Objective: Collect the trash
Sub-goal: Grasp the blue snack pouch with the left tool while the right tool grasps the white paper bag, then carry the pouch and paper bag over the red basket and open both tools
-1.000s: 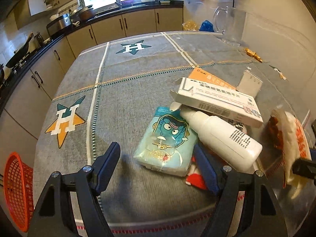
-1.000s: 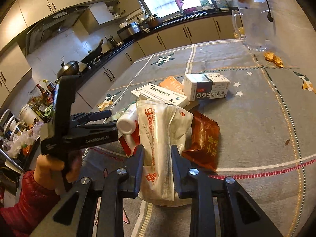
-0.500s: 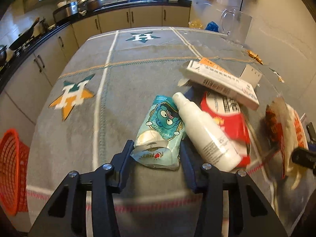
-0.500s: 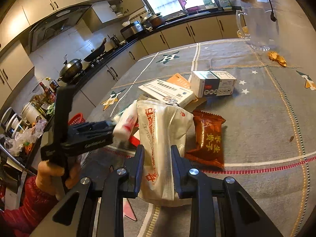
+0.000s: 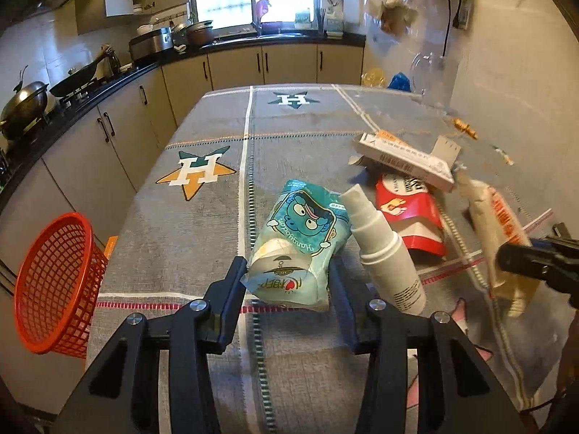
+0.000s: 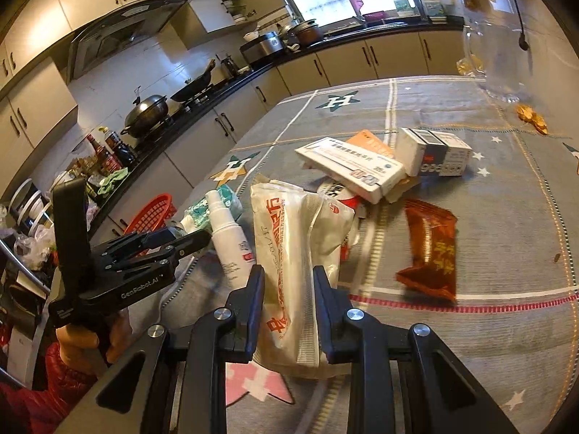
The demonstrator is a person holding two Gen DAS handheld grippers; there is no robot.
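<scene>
My left gripper is shut on a light-blue cartoon tissue pack and holds it above the table; the pack also shows in the right wrist view. My right gripper is shut on a white plastic wrapper with red print, which shows in the left wrist view. A white spray bottle lies beside the tissue pack. A red pouch, a long white box, a brown snack packet and a small box lie on the cloth. A red mesh basket stands left of the table.
The table has a grey cloth with star prints. A clear glass jug stands at the far right. Small orange scraps lie near it. Kitchen counters with pots run along the left and back.
My left gripper closed on the tissue pack and lifted it toward me off the table. The right gripper keeps hold of the white wrapper and has barely moved.
</scene>
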